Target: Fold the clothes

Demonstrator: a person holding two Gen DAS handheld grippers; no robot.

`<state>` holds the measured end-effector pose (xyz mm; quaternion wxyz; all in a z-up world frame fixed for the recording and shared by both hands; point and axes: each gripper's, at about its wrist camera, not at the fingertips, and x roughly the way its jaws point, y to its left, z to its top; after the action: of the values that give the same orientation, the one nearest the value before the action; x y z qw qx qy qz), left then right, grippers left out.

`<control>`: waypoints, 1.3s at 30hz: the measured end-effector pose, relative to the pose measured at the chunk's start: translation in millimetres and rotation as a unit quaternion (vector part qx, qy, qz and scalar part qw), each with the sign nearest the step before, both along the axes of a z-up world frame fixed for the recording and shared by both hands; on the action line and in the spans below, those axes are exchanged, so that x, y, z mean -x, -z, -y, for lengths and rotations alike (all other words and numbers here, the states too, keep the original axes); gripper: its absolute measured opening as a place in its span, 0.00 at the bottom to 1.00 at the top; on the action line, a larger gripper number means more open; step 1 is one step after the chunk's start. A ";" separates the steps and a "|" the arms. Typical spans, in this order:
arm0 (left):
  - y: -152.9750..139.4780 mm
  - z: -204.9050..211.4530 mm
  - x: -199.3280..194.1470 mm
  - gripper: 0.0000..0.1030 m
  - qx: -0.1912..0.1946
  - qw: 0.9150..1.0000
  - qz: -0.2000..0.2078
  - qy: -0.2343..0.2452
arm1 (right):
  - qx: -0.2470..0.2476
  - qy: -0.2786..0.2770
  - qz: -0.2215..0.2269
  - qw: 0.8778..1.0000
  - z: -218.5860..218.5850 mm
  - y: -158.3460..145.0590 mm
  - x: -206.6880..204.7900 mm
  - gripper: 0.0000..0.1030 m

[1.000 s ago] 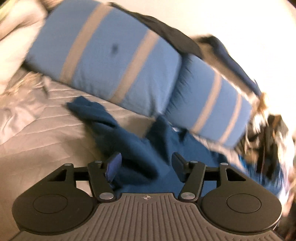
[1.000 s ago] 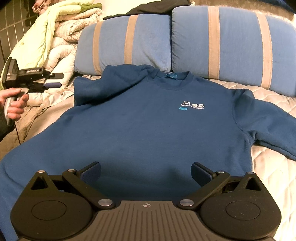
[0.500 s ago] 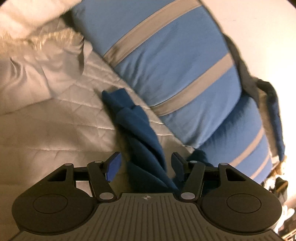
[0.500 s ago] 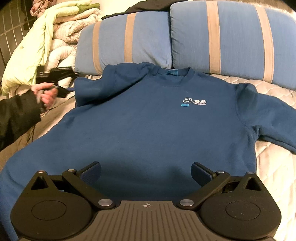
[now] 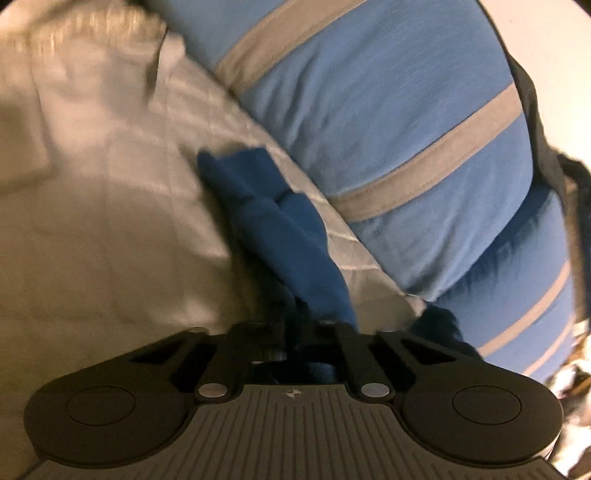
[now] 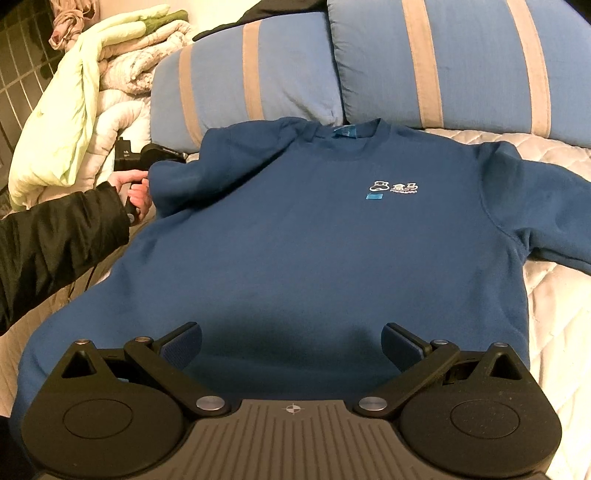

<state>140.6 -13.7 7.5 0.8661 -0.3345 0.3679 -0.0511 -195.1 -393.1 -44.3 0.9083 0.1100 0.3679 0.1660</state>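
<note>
A dark blue sweatshirt with a small white chest logo lies face up on the quilted bed, collar toward the pillows. Its left sleeve is bunched and folded over at the shoulder. My left gripper is shut on that sleeve's cloth; in the right wrist view it shows at the sweatshirt's left shoulder, held by a hand in a black sleeve. My right gripper is open and empty, hovering over the sweatshirt's lower hem. The right sleeve lies spread out to the right.
Two blue pillows with tan stripes lie behind the collar. A heap of pale green and white bedding sits at the far left. The grey quilted bedspread surrounds the sweatshirt. A dark garment lies over the pillows.
My left gripper has come down onto the bunched left sleeve and closed on it. The right gripper has stayed open over the hem.
</note>
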 end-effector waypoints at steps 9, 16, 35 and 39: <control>-95.8 16.5 73.3 0.04 -0.241 0.967 0.074 -0.041 | -0.001 0.000 0.004 1.000 1.9 -0.3 1.2 1.00; -139.4 52.9 106.5 0.04 -0.466 0.879 0.055 -0.090 | 0.007 -0.001 0.009 1.000 0.2 -2.2 3.3 1.00; -99.2 -33.5 141.3 0.60 -0.268 0.961 0.048 -0.047 | 0.021 0.004 0.014 1.000 -2.1 -4.6 5.9 1.00; -94.5 -65.0 153.1 0.60 -0.270 0.960 0.043 -0.056 | 0.018 0.004 0.013 1.000 -1.6 -4.5 5.2 1.00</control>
<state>-12.5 51.3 102.0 0.9407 -0.1060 0.3110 0.0841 -200.3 -391.5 -39.8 0.9154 0.0929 0.3588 0.1570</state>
